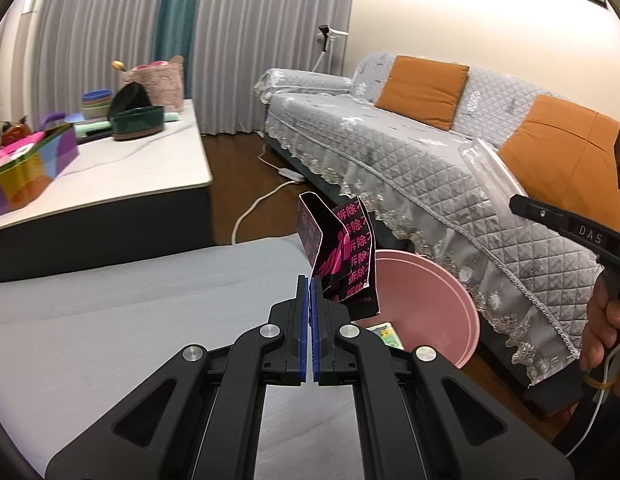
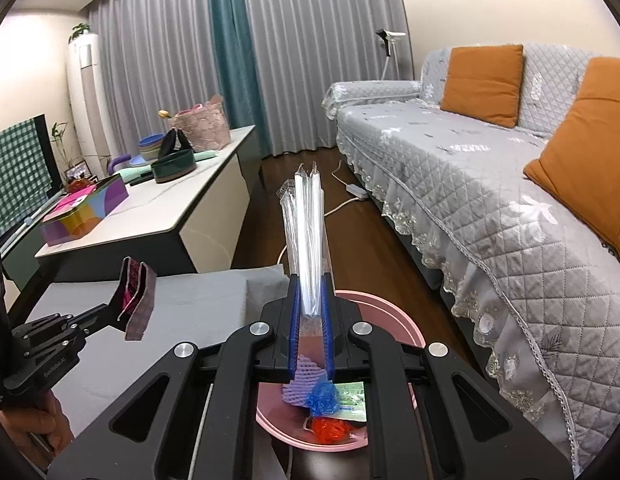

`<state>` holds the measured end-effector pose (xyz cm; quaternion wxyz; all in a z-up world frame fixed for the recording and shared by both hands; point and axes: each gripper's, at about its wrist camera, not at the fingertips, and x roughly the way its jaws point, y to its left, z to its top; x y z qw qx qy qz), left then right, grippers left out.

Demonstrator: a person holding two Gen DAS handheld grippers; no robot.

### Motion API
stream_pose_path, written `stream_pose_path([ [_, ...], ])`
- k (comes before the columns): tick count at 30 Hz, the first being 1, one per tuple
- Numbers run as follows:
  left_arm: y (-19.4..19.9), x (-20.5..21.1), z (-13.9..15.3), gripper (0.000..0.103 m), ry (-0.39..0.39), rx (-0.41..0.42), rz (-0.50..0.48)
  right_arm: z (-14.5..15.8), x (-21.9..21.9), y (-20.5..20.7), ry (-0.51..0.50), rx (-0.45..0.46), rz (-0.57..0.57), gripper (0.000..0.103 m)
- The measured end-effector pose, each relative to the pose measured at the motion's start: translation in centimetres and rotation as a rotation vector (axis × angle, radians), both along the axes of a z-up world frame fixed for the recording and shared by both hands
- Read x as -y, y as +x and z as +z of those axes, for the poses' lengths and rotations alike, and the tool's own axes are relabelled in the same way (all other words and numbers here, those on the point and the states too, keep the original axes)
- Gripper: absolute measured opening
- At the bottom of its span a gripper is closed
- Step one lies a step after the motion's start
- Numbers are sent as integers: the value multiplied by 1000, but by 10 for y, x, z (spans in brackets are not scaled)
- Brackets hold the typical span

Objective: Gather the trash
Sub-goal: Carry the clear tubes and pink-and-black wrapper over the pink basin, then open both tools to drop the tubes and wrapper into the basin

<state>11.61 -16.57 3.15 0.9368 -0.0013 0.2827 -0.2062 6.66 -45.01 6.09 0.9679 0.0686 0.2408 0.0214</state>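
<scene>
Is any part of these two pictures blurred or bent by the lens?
Left wrist view: the sofa edge curves strongly, black corners frame the image, the white table looks slightly smeared. Right wrist view: curtains bow outward, the clear plastic wrapper stays sharp.

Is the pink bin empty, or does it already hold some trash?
Not empty. The bin already holds purple foam net, a blue scrap, a red scrap and green packaging.

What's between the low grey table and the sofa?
A pink bin stands on the dark floor between the grey table and the sofa, already holding scraps. The right wrist view shows it best, under the right tongs.
</scene>
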Motion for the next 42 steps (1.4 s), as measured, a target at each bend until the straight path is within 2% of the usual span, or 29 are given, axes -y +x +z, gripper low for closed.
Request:
stream_pose_path([
  [9,26,41,-12,1,-4,-29,-53,-5,17,8,-10,-13,-38,10],
  [18,47,71,-29,1,12,-58,-88,-25,40,22,46,-55,-82,10],
  [24,57,86,-37,1,26,-65,-105,-32,45,28,49,-70,-92,10],
  [27,62,93,-40,2,36,-77,-110,-36,47,32,60,-88,-95,14],
  [28,65,95,-42,6,43,-88,-108,-37,48,32,62,-91,-97,20],
  [29,68,96,-44,11,48,-106,-105,-38,49,32,63,-96,-100,34],
  [30,69,95,-46,24,46,-116,-103,-38,50,32,64,-99,-107,39],
  [31,69,93,-46,31,40,-121,-97,-38,51,32,68,-99,-118,46],
  [36,61,83,-40,34,48,-114,-80,-35,55,28,85,-100,-143,63],
  [38,54,77,-33,44,52,-107,-69,-32,52,24,78,-99,-150,77],
  [40,45,67,-23,65,55,-87,-50,-27,49,20,71,-87,-155,90],
  [42,34,57,-11,76,40,-61,-48,-22,46,13,72,-67,-161,95],
])
